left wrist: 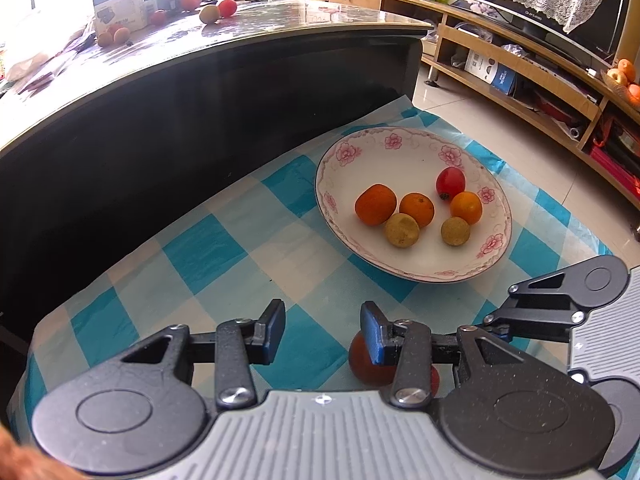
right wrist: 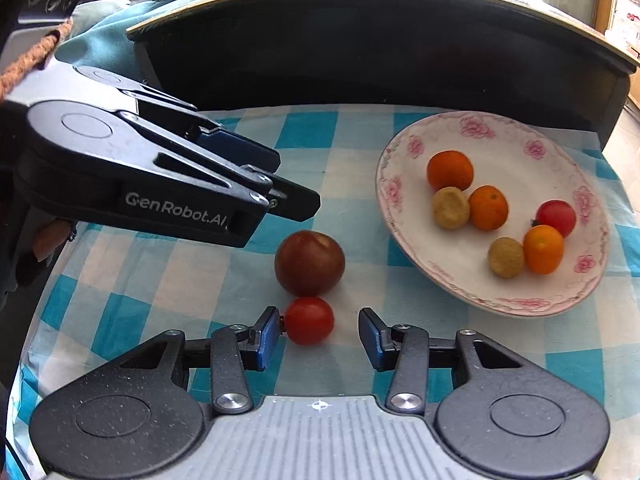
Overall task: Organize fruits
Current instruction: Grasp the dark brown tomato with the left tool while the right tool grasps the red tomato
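The right gripper is seen with its fingers parted and nothing held: the small tomato lies between them, touching or nearly touching the left pad, while the right pad stands clear of it. The left gripper is likewise parted and empty, only blue-checked cloth showing in the gap. Its right finger is placed over the dark plum, which lies beneath and partly behind it at about 5 o'clock in the left wrist view; whether it is touched cannot be told.

In the right wrist view the plum is found at 12 o'clock from the small tomato, the two touching or just beside one another, with the left gripper hanging above at 10 o'clock. The plate is set at 2 o'clock from the tomato.

Six fruits are already gathered on the plate: three oranges, two pale brown round fruits and one red tomato. Two pieces are left on the cloth, the plum and the small tomato, so the task is judged well past halfway. More fruit is seen on the far table behind; whether it belongs to the task cannot be told. A grasp of the small tomato is judged the step in hand.
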A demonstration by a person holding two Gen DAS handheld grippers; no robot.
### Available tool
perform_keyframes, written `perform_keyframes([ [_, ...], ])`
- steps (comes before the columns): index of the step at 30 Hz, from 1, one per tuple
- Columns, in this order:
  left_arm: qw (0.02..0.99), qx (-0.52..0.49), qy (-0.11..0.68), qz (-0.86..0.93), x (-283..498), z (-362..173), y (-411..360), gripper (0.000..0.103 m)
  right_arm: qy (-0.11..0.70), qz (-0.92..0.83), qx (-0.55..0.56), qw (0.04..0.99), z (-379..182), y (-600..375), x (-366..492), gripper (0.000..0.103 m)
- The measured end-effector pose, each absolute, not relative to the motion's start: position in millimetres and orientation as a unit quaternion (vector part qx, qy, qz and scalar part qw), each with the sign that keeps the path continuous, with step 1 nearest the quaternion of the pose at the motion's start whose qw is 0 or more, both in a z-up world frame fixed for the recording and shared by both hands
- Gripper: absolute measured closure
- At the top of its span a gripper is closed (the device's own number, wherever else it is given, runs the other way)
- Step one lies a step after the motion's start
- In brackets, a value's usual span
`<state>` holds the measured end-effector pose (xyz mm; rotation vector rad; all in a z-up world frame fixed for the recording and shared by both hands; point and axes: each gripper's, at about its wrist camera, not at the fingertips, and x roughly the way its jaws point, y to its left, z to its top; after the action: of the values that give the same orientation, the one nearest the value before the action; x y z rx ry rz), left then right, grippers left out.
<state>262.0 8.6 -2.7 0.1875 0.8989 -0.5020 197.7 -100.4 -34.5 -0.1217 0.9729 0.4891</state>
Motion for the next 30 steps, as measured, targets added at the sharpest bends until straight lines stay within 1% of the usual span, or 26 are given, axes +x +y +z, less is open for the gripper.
perform_keyframes([
  [2,0.865,0.089,0.43,-0.242,261.4,-3.3,9.4,0.053,0.467,0.232,-0.056,0.851,-37.4,-96.9,199.1,0.064],
  [4,0.863,0.091,0.433,-0.245,261.1,-4.6,8.8,0.053,0.467,0.233,-0.06,0.851,-38.5,-94.0,199.0,0.062],
  [6,0.86,0.094,0.437,-0.247,260.6,-6.5,7.4,0.053,0.466,0.232,-0.065,0.851,-38.9,-91.8,198.5,0.062],
  [9,0.858,0.1,0.437,-0.252,259.1,-7.1,5.3,0.053,0.467,0.229,-0.07,0.851,-38.1,-90.3,197.5,0.07],
  [10,0.858,0.101,0.436,-0.252,259.1,-6.7,5.0,0.053,0.472,0.235,-0.064,0.847,-37.8,-90.5,197.4,0.079],
  [18,0.841,0.099,0.446,-0.291,252.5,-6.4,-1.8,0.052,0.478,0.226,-0.074,0.845,-31.2,-96.6,185.7,0.079],
  [22,0.833,0.108,0.448,-0.305,247.0,-8.4,-9.4,0.047,0.487,0.214,-0.075,0.844,-30.4,-110.7,182.4,0.079],
  [30,0.815,0.129,0.455,-0.334,234.6,-18.3,-36.3,0.047,0.492,0.171,-0.062,0.851,-28.3,-140.5,166.9,0.079],
])
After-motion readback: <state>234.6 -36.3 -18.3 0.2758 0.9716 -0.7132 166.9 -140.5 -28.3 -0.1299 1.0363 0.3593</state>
